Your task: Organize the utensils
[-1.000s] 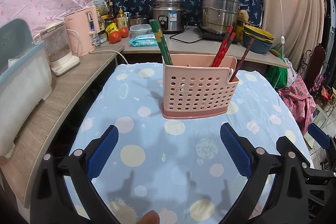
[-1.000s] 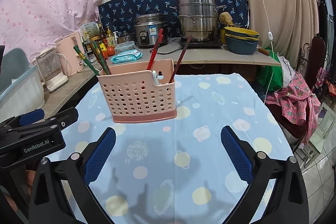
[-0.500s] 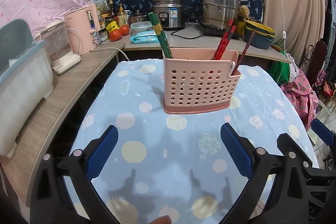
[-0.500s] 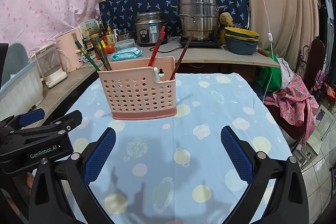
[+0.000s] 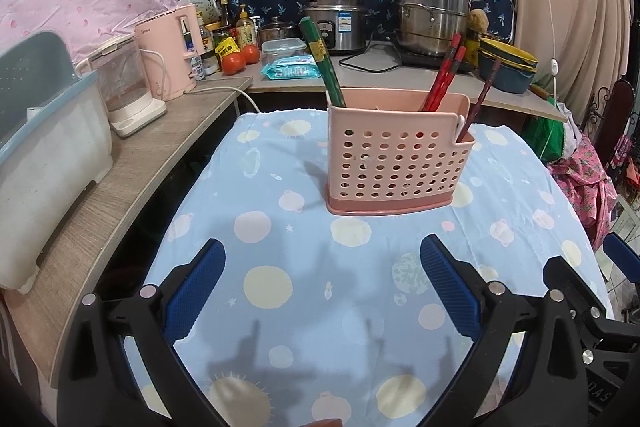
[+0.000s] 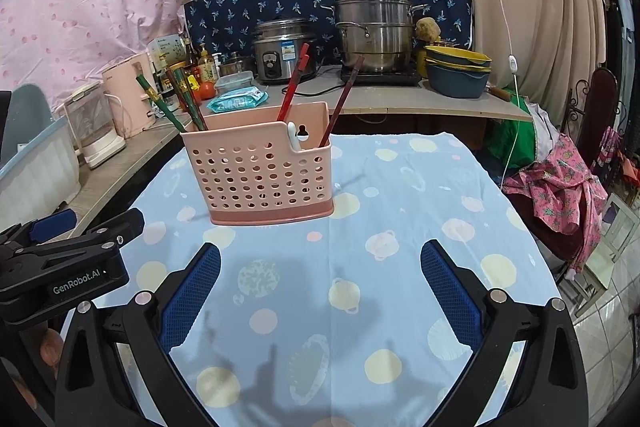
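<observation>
A pink perforated utensil basket [image 5: 394, 159] [image 6: 260, 173] stands upright on the blue patterned tablecloth [image 5: 320, 287]. Green chopsticks [image 5: 322, 63] [image 6: 160, 103] lean at its left end, red chopsticks [image 5: 444, 79] [image 6: 294, 85] stand in the middle, and a dark brown pair [image 5: 482, 95] [image 6: 344, 99] sits in the small right compartment. My left gripper [image 5: 322, 283] is open and holds nothing, well in front of the basket. My right gripper [image 6: 320, 285] is open too, with nothing between its blue pads [image 6: 450, 287]. The left gripper's body [image 6: 68, 263] shows at the left of the right wrist view.
A wooden counter [image 5: 132, 179] runs along the left with a pink kettle [image 5: 170, 57], a glass kettle [image 5: 124, 95] and a plastic bin [image 5: 44, 143]. Behind the table stand a rice cooker [image 5: 336, 21], a steel steamer [image 5: 432, 11] and stacked bowls [image 6: 456, 67]. Clothes [image 6: 560, 179] lie at right.
Both grippers have drawn back a little from the basket and tilted, so the basket sits slightly farther off. Both stay open and hold nothing.
</observation>
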A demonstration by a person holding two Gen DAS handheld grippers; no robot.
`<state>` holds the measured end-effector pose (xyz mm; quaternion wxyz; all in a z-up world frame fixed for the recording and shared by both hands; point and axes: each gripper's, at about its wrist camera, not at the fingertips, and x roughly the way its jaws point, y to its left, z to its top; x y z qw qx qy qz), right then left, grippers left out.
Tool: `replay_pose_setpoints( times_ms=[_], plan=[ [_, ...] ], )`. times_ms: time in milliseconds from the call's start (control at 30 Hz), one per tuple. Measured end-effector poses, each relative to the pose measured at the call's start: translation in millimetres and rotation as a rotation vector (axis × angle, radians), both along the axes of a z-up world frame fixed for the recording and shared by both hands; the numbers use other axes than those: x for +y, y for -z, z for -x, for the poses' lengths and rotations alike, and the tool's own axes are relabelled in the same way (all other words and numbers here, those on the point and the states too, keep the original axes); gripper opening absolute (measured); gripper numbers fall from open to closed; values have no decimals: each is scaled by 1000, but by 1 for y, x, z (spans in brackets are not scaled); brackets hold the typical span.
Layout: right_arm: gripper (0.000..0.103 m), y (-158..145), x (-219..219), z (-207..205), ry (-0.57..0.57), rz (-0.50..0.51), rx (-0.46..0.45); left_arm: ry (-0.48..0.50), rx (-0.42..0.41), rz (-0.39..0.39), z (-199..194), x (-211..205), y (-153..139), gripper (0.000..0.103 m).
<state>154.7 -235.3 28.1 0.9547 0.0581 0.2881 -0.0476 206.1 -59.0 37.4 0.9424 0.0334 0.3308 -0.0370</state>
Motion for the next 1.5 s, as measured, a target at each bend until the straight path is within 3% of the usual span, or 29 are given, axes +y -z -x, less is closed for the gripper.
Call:
replay_pose_setpoints(
  times_ms=[1500],
  plan=[
    [96, 11, 2, 1, 0, -7, 22, -21, 14, -8, -1, 3, 3, 93]
  ],
)
